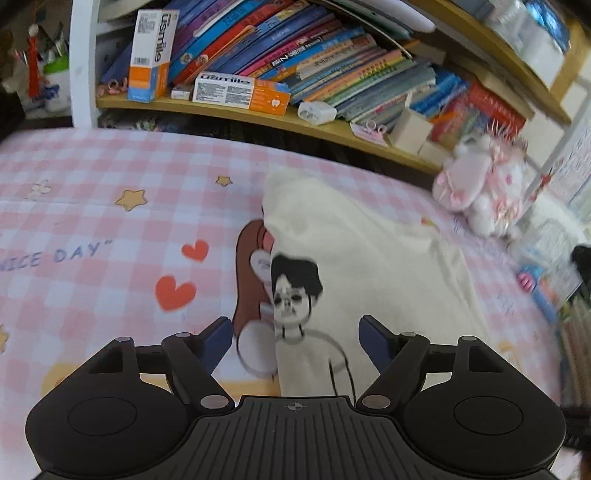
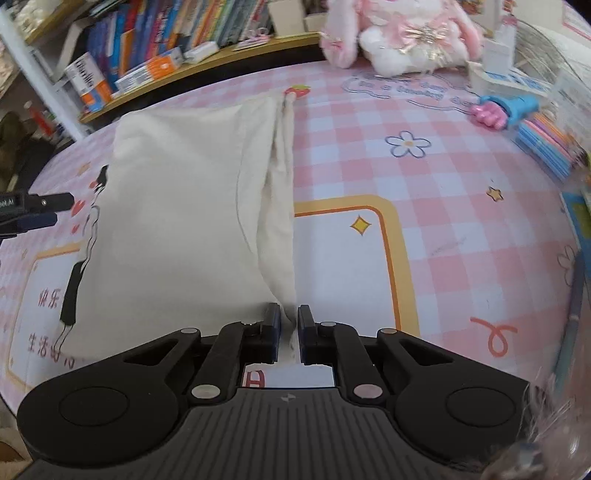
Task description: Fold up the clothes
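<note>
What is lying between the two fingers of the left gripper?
In the left wrist view, the open left gripper frames the cream shirt's printed edge, with pink checked tablecloth beside it. Neither finger touches the fabric.

We're in a home here, a child's bedroom or study corner by the look of it. The desk wears a pink checked cover printed with stars, hearts and flowers. Right behind the desk runs a wooden bookshelf crammed with leaning, brightly coloured books, and two toothpaste boxes sit on the shelf in front of them. At the desk's far edge slumps a pink and white plush toy. Beside that toy, along the desk's right side, lies a stack of colourful booklets.
</note>
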The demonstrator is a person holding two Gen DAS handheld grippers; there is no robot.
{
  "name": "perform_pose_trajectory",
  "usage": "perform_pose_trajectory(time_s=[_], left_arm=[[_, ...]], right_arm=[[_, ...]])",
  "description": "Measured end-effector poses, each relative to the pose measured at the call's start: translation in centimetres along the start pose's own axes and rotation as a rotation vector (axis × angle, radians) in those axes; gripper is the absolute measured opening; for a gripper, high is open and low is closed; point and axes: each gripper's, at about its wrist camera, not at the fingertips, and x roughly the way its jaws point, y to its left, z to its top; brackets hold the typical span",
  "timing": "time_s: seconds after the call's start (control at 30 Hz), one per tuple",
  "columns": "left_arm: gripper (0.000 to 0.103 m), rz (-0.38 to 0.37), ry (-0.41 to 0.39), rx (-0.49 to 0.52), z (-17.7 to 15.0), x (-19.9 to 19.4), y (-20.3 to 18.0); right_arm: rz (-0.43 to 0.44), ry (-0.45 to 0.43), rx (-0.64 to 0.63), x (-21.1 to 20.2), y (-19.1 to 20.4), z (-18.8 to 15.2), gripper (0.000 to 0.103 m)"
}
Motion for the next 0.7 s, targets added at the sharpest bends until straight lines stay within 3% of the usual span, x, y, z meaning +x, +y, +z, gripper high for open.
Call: perform_pose_trajectory(time_s=[0.1,0.4,0.57,0.67,0.7], left_arm=[[0.077,-0.064,0.005,-0.042,1.6,1.3,1.8],[0.072,-0.241,0.01,-0.167,5.6,5.9,6.3],[0.049,-0.33,0.052,-0.208,6.8,9.2,7.3],[0.026,-0.346,0.067,-0.235,7.2,11.1,7.5],[0.013,-0.344,0.058,-0.227,7.5,11.4,7.3]], right_arm=[[-0.063,-0.022,0.032,-0.2,0.5,-0.4,0.022],[-0.169,-0.067,0.141,-0.4,1.5,-1.2,0.024],[-0.227,-0.061,0.167,-0.3,2.2,-1.1,0.027],[-0.261,-0.056,0.168,-0.2,2.8,-0.9,0.027],[-0.272,-0.055,0.164,-0.2,3.0,-0.9,0.027]])
